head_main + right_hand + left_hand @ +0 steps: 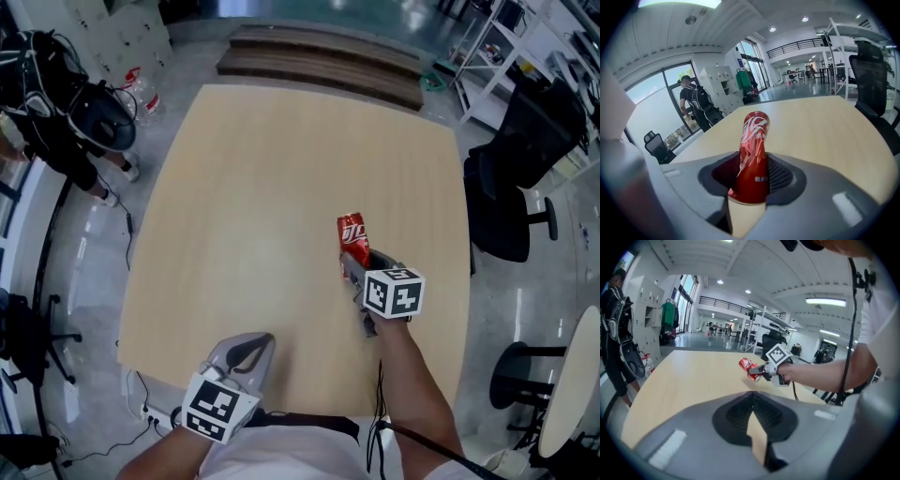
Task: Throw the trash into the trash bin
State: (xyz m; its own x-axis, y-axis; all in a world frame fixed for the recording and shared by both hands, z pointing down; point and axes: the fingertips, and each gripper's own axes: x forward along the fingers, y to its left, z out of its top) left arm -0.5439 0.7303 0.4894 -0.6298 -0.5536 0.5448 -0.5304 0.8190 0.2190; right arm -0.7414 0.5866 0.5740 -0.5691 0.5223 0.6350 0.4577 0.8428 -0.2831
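Observation:
A crushed red drink can (352, 232) is clamped between the jaws of my right gripper (353, 264) and held just above the light wooden table (272, 178), right of its middle. In the right gripper view the can (753, 140) stands up out of the jaws, pinched at its dented lower part. The left gripper view shows the can (747, 365) and the right gripper (760, 373) ahead. My left gripper (265, 339) hangs over the table's near edge with its jaws together and nothing between them. No trash bin shows in any view.
A black office chair (516, 178) stands off the table's right side, with a stool (520, 375) and a round table (577, 394) nearer. A person with a backpack (56, 103) stands at the far left beside a water bottle (141, 94). Wooden steps (319, 56) lie beyond the far edge.

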